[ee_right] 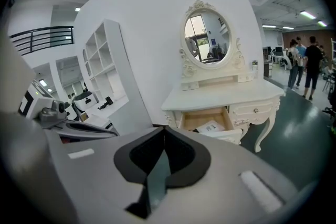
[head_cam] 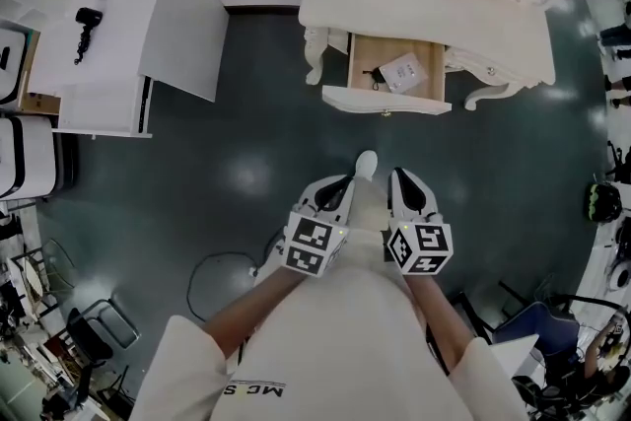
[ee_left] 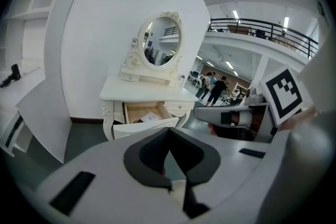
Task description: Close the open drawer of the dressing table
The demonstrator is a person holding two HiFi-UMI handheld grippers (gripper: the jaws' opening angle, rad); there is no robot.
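Note:
The cream dressing table [head_cam: 424,10] stands at the top of the head view, its drawer [head_cam: 394,72] pulled out towards me with the front panel [head_cam: 386,100] nearest. A white packet [head_cam: 401,71] and a small dark item lie inside. Both grippers hover side by side well short of the drawer, over the dark floor. My left gripper [head_cam: 345,182] is shut and holds nothing, and so is my right gripper [head_cam: 402,177]. The left gripper view shows the open drawer [ee_left: 143,113] beyond the left gripper [ee_left: 169,129]. The right gripper view shows the drawer [ee_right: 207,120] ahead of the right gripper [ee_right: 164,129].
An oval mirror [ee_right: 206,34] tops the table. A white shelf unit [head_cam: 108,44] with a black handheld object [head_cam: 87,20] stands at the left. A cable loop [head_cam: 222,281] lies on the floor. My shoe [head_cam: 366,163] shows between the grippers. People [ee_right: 304,63] stand far off.

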